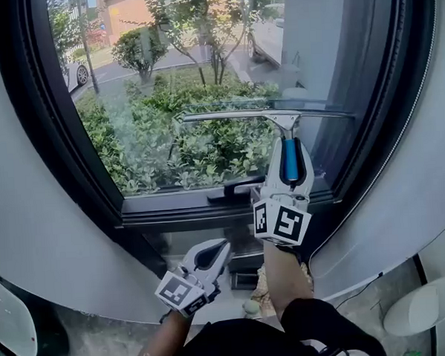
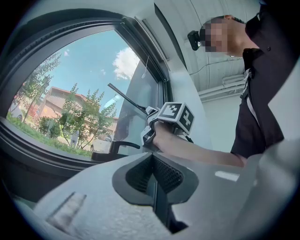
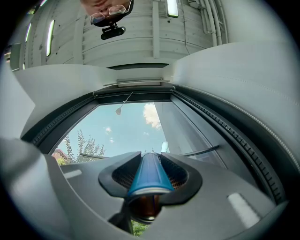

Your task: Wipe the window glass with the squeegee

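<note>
Right gripper view: blue squeegee handle (image 3: 148, 177) between right tongs (image 3: 151, 163)

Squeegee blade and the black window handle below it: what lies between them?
Only bare window glass, with shrubs seen through it, lies between the squeegee blade and the window handle; the head view shows this.

No words, numbers or brands are showing anywhere. The cubes (image 1: 281, 222) on the left gripper (image 1: 212, 254) and right gripper (image 1: 289, 142) are carrying only black-and-white square patterns.
</note>
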`<state>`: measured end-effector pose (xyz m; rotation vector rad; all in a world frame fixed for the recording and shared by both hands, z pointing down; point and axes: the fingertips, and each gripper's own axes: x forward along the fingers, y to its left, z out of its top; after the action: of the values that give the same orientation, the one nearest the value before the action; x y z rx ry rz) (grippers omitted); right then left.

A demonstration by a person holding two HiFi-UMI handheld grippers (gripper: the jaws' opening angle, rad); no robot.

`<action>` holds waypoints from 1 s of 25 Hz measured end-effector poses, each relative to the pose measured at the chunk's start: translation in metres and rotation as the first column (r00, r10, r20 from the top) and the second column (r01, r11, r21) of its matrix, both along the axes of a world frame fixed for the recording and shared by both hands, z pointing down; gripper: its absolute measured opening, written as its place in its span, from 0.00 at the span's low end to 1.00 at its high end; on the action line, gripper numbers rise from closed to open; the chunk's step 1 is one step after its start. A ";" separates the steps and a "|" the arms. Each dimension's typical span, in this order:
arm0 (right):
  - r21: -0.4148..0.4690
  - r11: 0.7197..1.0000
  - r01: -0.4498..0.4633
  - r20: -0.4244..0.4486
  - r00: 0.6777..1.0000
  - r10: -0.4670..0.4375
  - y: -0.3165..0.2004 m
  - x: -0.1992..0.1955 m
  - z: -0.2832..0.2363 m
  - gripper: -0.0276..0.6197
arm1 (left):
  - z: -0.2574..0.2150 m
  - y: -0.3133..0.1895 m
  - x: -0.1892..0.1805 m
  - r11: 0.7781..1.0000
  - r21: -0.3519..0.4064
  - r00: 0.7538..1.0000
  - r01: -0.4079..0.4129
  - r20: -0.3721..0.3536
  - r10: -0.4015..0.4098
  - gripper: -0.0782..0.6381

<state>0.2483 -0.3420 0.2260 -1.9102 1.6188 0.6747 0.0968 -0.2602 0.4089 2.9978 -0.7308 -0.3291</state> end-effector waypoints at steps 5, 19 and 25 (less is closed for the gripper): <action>-0.011 1.000 -0.002 -0.001 1.000 0.002 -0.001 0.000 0.006 0.25 | 0.001 -0.002 0.000 1.000 0.005 1.000 0.003 -0.002 -0.003 0.11; -0.035 0.999 -0.003 -0.008 1.000 0.003 0.001 0.000 0.024 0.25 | 0.007 -0.007 0.004 1.000 -0.012 1.000 -0.006 0.009 0.007 0.11; -0.047 0.999 0.000 -0.014 1.000 -0.001 0.001 -0.001 0.030 0.25 | 0.010 -0.010 0.004 1.000 -0.017 1.000 -0.009 0.009 0.009 0.11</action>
<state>0.2472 -0.3408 0.2564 -1.9422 1.6572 0.6571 0.1013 -0.2698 0.4193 2.9875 -0.7165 -0.3081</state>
